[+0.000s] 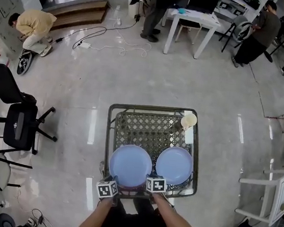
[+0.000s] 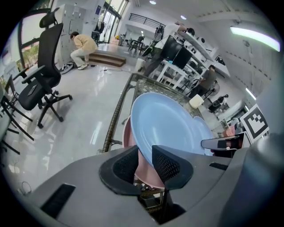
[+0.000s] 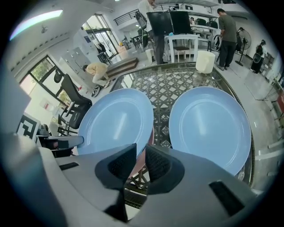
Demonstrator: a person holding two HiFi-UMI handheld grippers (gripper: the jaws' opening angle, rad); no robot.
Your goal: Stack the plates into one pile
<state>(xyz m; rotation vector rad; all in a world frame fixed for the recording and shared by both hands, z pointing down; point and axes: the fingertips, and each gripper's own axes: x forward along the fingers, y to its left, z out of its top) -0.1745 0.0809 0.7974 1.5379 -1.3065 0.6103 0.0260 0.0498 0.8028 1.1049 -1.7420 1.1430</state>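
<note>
A blue plate (image 1: 130, 164) lies over a pink plate (image 1: 129, 187) at the near left of the lattice-top table (image 1: 150, 127). A second blue plate (image 1: 174, 164) lies flat beside it on the right. My left gripper (image 1: 115, 182) is shut on the left blue plate's (image 2: 164, 124) near rim, which sits tilted over the pink plate (image 2: 127, 135). My right gripper (image 1: 150, 180) hovers at the near edge between the two blue plates (image 3: 116, 117) (image 3: 208, 124). Its jaws stand a narrow gap apart with nothing gripped. The pink plate's rim (image 3: 150, 136) shows beyond that gap.
A cream cup (image 1: 189, 121) stands at the table's far right corner. Black office chairs (image 1: 19, 126) stand to the left and a white chair (image 1: 270, 198) to the right. People, a white desk (image 1: 192, 19) and floor cables (image 1: 105, 39) are far behind.
</note>
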